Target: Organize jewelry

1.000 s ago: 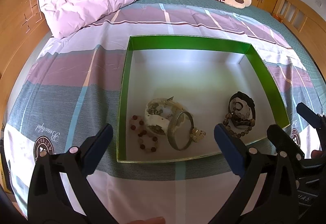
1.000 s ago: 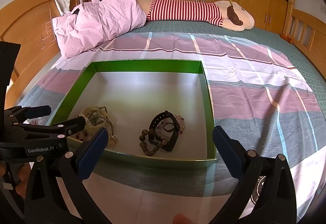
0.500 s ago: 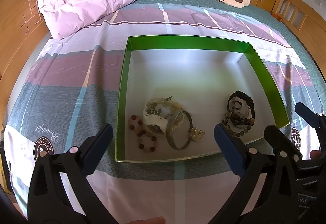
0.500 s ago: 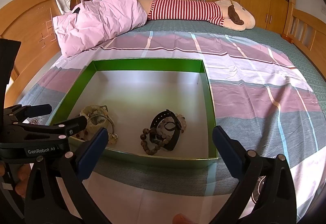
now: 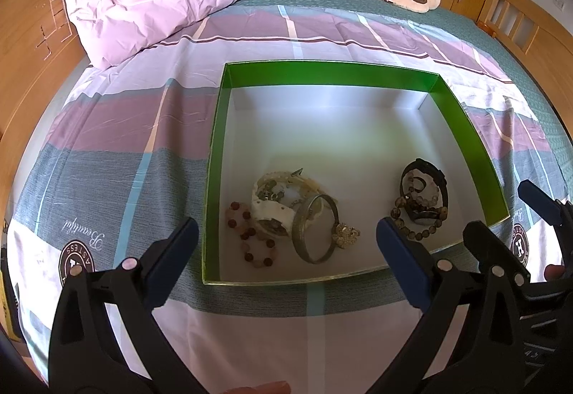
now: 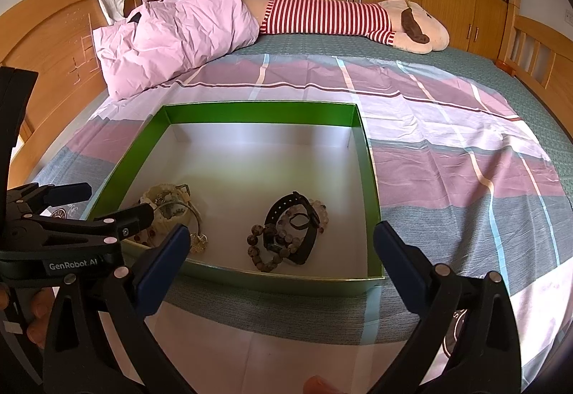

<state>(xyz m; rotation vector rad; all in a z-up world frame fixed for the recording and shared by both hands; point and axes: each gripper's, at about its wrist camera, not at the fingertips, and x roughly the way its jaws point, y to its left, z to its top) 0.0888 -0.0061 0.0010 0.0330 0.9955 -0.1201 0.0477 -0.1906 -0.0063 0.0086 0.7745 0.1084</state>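
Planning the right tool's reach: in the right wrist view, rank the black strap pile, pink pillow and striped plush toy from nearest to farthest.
1. Black strap pile, in the green box, just ahead of the right tool.
2. Pink pillow, far left.
3. Striped plush toy, along the back.

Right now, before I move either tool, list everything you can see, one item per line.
box: 1, green walls, white floor, on the bedsheet
metal bangle: 1, dull silver, near-left pile in the box
white watch: 1, cream, same pile, touching the bangle
red-and-pink bead bracelet: 1, leftmost in the pile
gold charm: 1, beside the bangle
black watch: 1, near-right pile
brown bead bracelets: count unclear, tangled with the black watch
pillow: 1, pink, far left
plush toy: 1, red-striped, far edge
left gripper: jaws open
right gripper: jaws open
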